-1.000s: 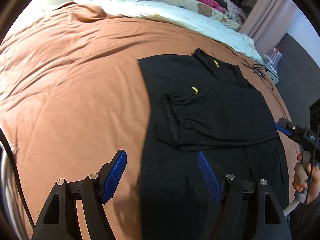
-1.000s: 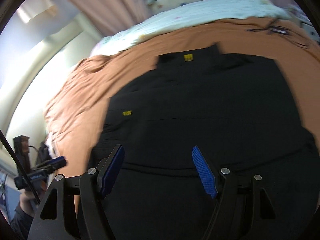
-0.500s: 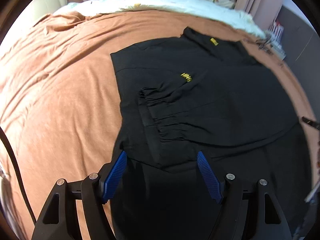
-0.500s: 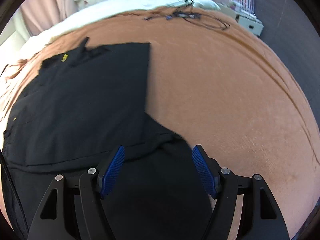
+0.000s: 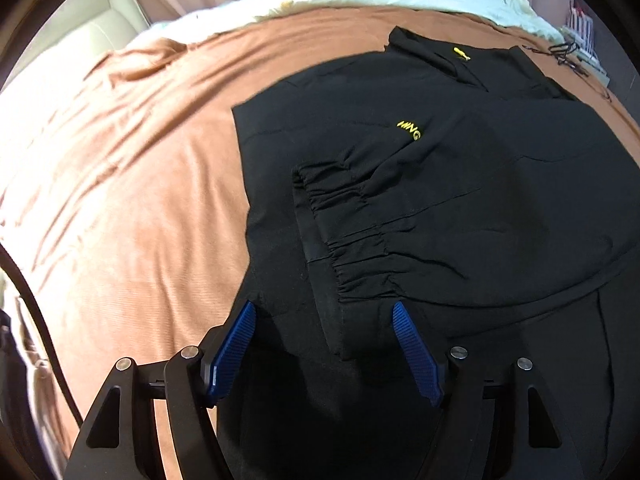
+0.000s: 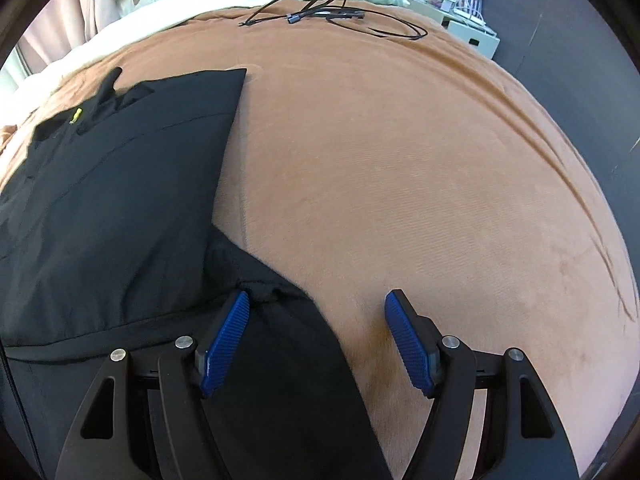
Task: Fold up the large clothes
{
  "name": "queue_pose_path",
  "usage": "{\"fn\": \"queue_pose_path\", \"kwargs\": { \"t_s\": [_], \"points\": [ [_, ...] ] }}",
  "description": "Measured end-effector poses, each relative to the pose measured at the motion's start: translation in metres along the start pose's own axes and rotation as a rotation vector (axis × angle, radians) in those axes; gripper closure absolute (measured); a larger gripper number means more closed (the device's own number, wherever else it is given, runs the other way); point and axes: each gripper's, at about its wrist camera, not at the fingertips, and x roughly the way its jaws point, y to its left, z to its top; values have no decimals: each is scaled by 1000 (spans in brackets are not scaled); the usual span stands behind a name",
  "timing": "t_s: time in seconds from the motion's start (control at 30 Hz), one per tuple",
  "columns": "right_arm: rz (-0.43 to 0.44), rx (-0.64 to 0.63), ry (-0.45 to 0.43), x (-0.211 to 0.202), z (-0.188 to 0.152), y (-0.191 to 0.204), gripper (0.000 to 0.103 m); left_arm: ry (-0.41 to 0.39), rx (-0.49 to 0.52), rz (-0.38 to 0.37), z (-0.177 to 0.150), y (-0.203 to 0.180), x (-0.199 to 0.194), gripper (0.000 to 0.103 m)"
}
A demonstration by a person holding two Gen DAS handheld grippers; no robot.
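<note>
Between the spread blue pads of the left gripper (image 5: 324, 350) is seen the black jacket (image 5: 460, 208), laid flat on the brown bedspread (image 5: 132, 184); the jaws are held wide apart and nothing is clamped; a sleeve with a gathered cuff (image 5: 344, 236) is folded across the body just ahead of the fingers, and a yellow logo (image 5: 410, 130) is seen farther ahead, with the collar beyond it; bare bedspread is seen to the left of the left pad. The right gripper (image 6: 316, 340) is likewise held open over the jacket's (image 6: 112, 208) right edge; its left pad (image 6: 224, 344) is set over black fabric, its right pad (image 6: 408, 344) over bare bedspread (image 6: 420, 168); whether the cloth is touched cannot be told. Far ahead, black cables (image 6: 332, 8) are seen near a white duvet (image 6: 192, 4).
</note>
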Motion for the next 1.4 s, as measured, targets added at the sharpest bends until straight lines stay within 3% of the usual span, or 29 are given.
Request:
{"fn": "queue_pose_path", "kwargs": {
  "t_s": [0.23,0.67,0.77,0.83,0.9,1.07,1.4],
  "points": [
    [197,-25,24,-41,-39,-34,34,-19,-31,-116,-22,20,-40,30],
    [406,-27,100,-61,-128,-107,34,19,-163,-252,-133,55,-88,31],
    [443,-14,110,-63,-139,-121,34,29,-199,-276,-162,63,-94,36],
    [483,0,120,-67,-150,-128,43,47,-230,-293,-177,69,-95,44],
    [535,29,141,-70,-161,-135,52,69,-264,-316,-196,75,-96,61],
    [623,50,158,-76,-192,-147,57,85,-350,-416,-244,87,-109,67],
    [805,155,143,-74,-235,-183,57,93,-472,-535,-314,98,-134,68]
  ]
}}
